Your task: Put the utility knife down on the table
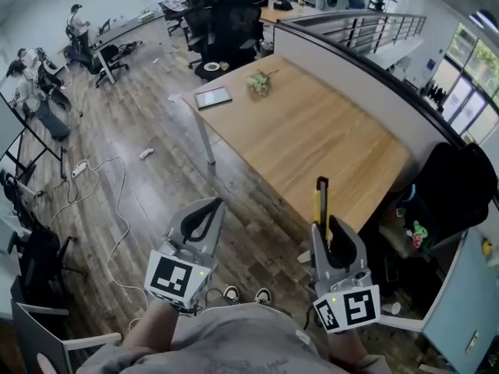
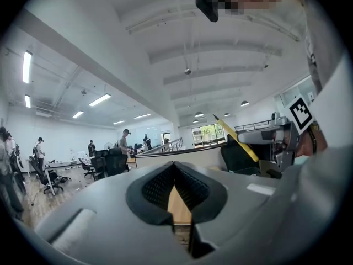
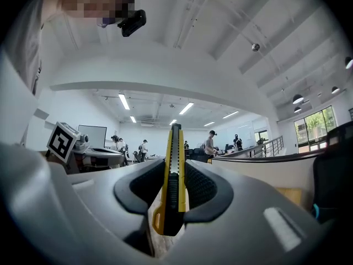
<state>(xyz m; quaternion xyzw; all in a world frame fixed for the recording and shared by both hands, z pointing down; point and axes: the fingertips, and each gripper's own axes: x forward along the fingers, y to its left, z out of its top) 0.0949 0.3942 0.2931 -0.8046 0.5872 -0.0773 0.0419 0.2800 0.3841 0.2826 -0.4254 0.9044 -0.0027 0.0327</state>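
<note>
Clamping a slim yellow-and-black utility knife [image 3: 172, 203], the right gripper [image 3: 174, 169] hangs near the wooden table [image 1: 312, 131] (head view only); the left gripper [image 2: 175, 169] has its 2 ribbed jaws pressed together.
</note>
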